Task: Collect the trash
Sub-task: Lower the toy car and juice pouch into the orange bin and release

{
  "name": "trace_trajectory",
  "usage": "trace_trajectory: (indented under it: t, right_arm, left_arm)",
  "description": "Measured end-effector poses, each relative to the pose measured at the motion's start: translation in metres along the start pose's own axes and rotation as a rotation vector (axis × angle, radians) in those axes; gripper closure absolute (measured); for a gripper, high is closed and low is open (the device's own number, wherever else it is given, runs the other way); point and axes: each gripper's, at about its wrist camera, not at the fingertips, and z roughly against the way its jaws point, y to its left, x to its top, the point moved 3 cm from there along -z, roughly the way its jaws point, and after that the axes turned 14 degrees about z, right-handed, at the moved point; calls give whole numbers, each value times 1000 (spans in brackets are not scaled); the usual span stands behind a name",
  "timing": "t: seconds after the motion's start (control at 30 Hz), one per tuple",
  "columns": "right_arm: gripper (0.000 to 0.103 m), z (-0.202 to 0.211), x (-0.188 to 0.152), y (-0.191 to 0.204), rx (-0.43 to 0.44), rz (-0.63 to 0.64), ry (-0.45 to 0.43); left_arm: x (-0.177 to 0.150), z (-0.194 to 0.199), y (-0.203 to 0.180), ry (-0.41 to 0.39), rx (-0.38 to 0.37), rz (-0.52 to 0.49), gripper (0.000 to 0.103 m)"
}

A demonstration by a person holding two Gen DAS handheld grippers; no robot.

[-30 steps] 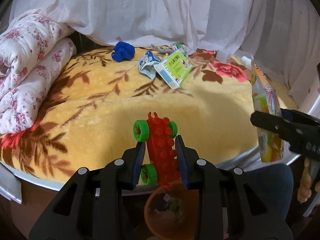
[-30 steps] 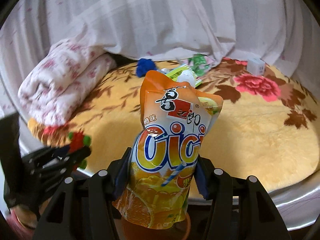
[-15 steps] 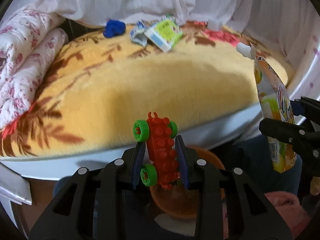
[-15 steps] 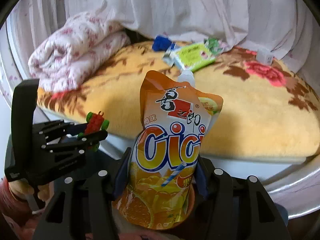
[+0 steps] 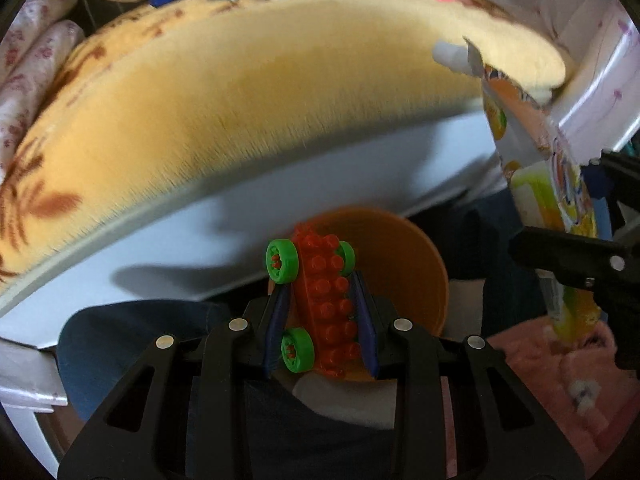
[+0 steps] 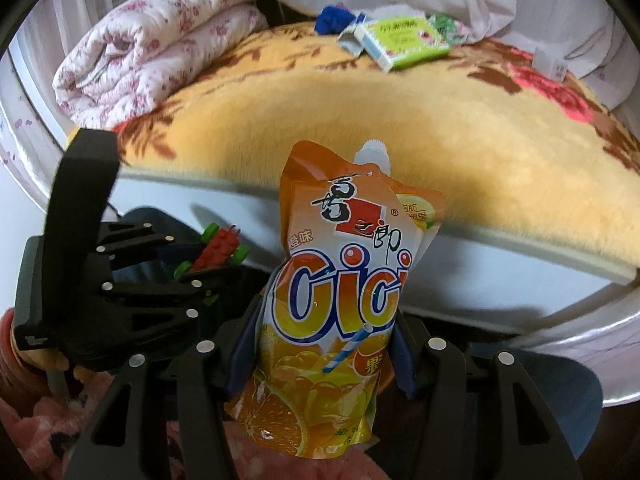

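My left gripper (image 5: 320, 320) is shut on a red toy brick car with green wheels (image 5: 324, 300). It hangs in front of the bed's edge, over an orange bowl-shaped bin (image 5: 404, 264) below. My right gripper (image 6: 320, 344) is shut on an orange juice pouch with a white spout (image 6: 340, 288), held upright. In the right wrist view the left gripper (image 6: 176, 276) shows at the left with the toy car (image 6: 218, 250). In the left wrist view the pouch (image 5: 536, 152) and the right gripper (image 5: 600, 240) show at the right.
A yellow flowered blanket (image 6: 380, 120) covers the bed, with a white rim (image 5: 200, 236) along its edge. At its far end lie a green-white box (image 6: 404, 42), crumpled wrappers (image 6: 348, 38), a blue object (image 6: 332, 18) and a small white box (image 6: 550, 64). A folded floral quilt (image 6: 152, 44) lies left. Pink cloth (image 5: 560, 380) lies below.
Both grippers have dropped from above the blanket to below the bed's edge and tilted downward, each keeping its hold. The orange bin has come into fuller view under the toy car.
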Motion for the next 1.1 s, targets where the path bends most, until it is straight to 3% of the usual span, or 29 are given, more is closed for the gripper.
trace_trajectory:
  t: [0.3, 0.57, 0.63, 0.7, 1.1]
  right_arm:
    - [47, -34, -17, 6, 47, -8, 111]
    - [42, -56, -24, -3, 73, -61, 180]
    - [32, -58, -24, -6, 67, -74, 184]
    - [31, -58, -24, -9, 66, -80, 182]
    - [30, -54, -26, -22, 41, -96, 169]
  left_arm:
    - [-16, -44, 1, 184, -28, -2, 72]
    - [-19, -66, 9, 272, -19, 37, 71]
    - [-20, -70, 11, 290, -11, 49, 65]
    - [-20, -74, 13, 301, 1, 64, 40]
    - [-17, -73, 13, 290, 13, 70, 37]
